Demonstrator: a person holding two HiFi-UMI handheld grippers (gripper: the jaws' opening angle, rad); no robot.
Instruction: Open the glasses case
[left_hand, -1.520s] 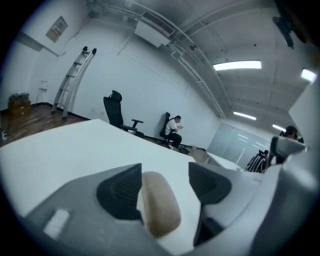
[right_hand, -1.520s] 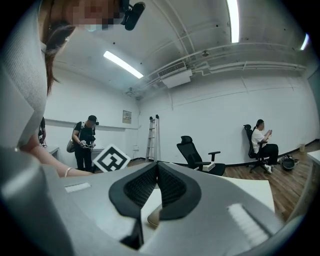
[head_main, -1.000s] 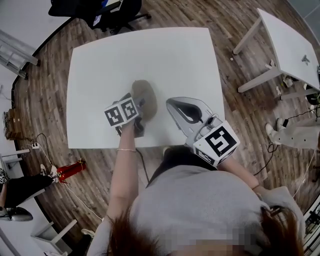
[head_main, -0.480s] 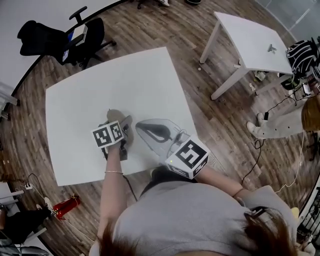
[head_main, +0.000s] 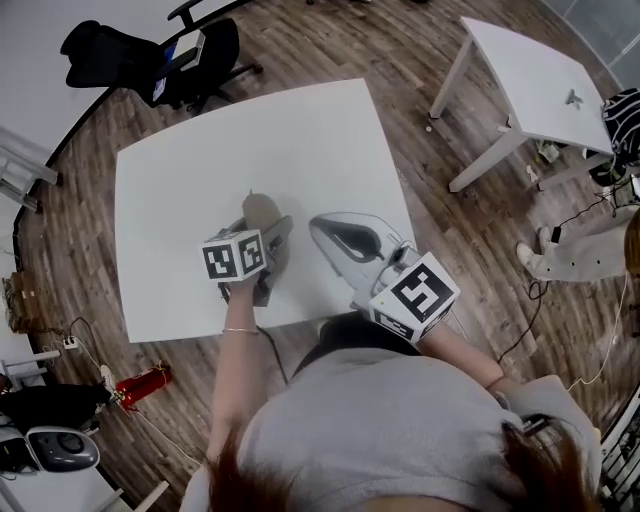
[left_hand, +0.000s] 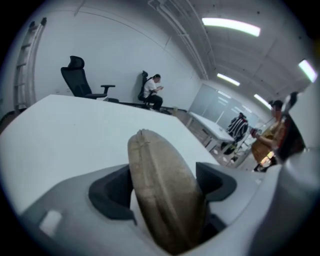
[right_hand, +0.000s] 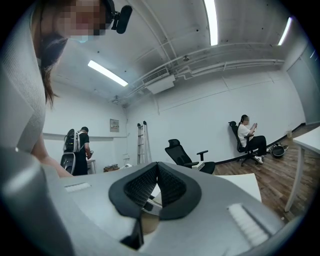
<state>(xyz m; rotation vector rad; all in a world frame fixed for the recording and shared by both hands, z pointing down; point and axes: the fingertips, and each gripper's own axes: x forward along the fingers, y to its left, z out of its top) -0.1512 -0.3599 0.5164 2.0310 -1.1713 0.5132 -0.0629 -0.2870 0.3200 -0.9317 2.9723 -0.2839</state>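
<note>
Near the near edge of the counter (head_main: 200, 150), the left tongs (head_main: 272, 238), jaws just closing, clamp the tan glasses case (head_main: 260, 213), while the right tongs (head_main: 322, 228) hover alongside, shut and empty; next, they probably need to pry up its lid.

Matt, rough fabric-like glasses case (left_hand: 162, 195), smooth matt white table (head_main: 250, 150), wood-plank floor (head_main: 420, 60), right claw (right_hand: 157, 167) of smooth grey plastic

The glasses case (head_main: 262, 213) sits on the table (head_main: 180, 190), a chair (head_main: 150, 55) behind it and a second table (head_main: 530, 70) to the right.
</note>
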